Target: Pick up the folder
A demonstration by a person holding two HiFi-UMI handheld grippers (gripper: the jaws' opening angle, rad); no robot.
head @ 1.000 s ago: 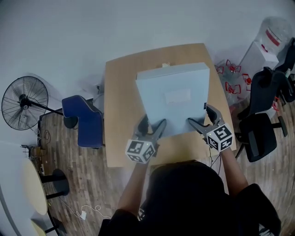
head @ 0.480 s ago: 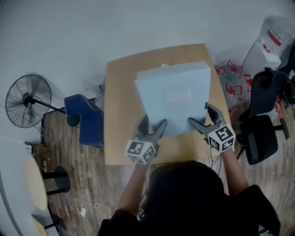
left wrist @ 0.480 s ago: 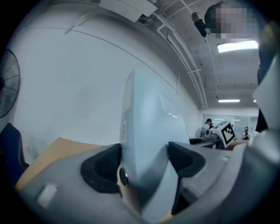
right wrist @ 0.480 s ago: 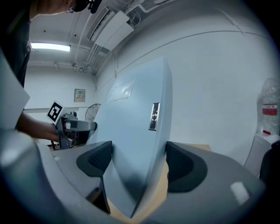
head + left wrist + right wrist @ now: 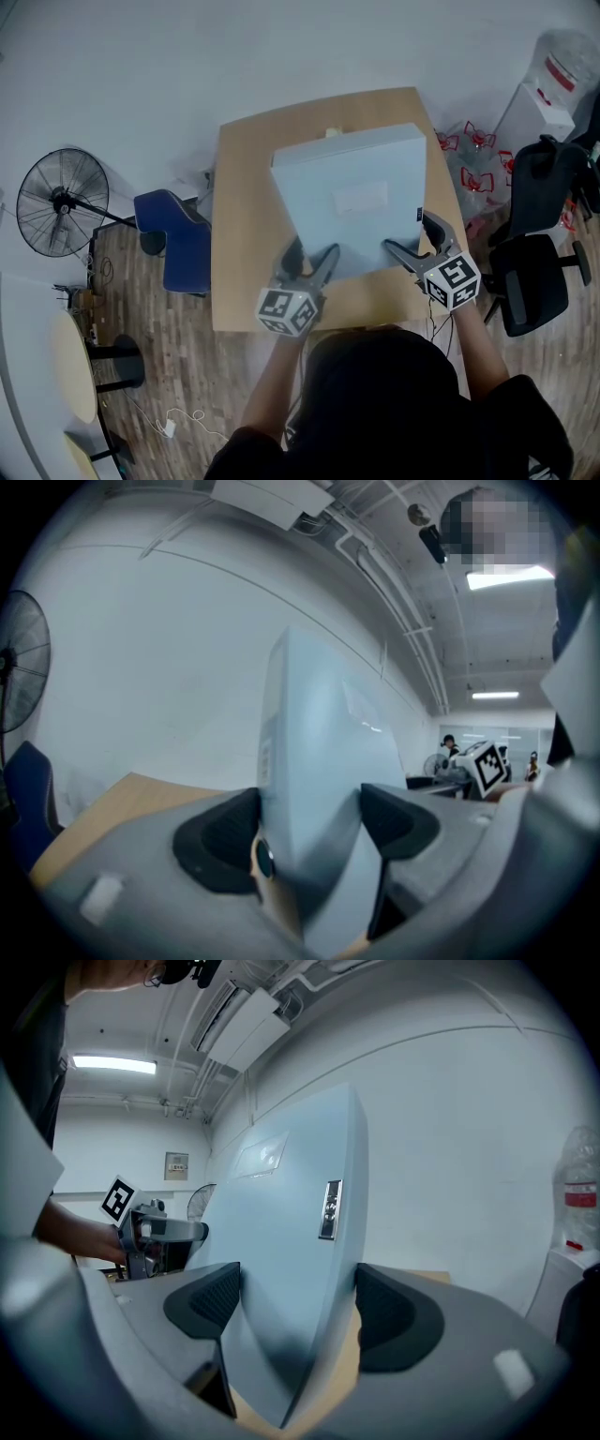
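The folder (image 5: 354, 197) is a large pale blue-grey box file with a small label on its cover. It is held over the wooden table (image 5: 236, 216), near edge toward me. My left gripper (image 5: 310, 260) is shut on its near left corner, and in the left gripper view both pads press the folder (image 5: 309, 771). My right gripper (image 5: 418, 241) is shut on the near right corner. In the right gripper view the folder (image 5: 281, 1232) stands on edge between the pads, its metal spine tag showing. The underside is hidden.
A blue chair (image 5: 174, 240) stands left of the table, with a floor fan (image 5: 62, 201) beyond it. A black office chair (image 5: 534, 274) and a water dispenser (image 5: 551, 77) are at the right. A small pale object (image 5: 333, 133) lies by the table's far edge.
Both grippers keep the same hold on the folder. The folder has shifted only slightly, its far edge a little higher in the head view.
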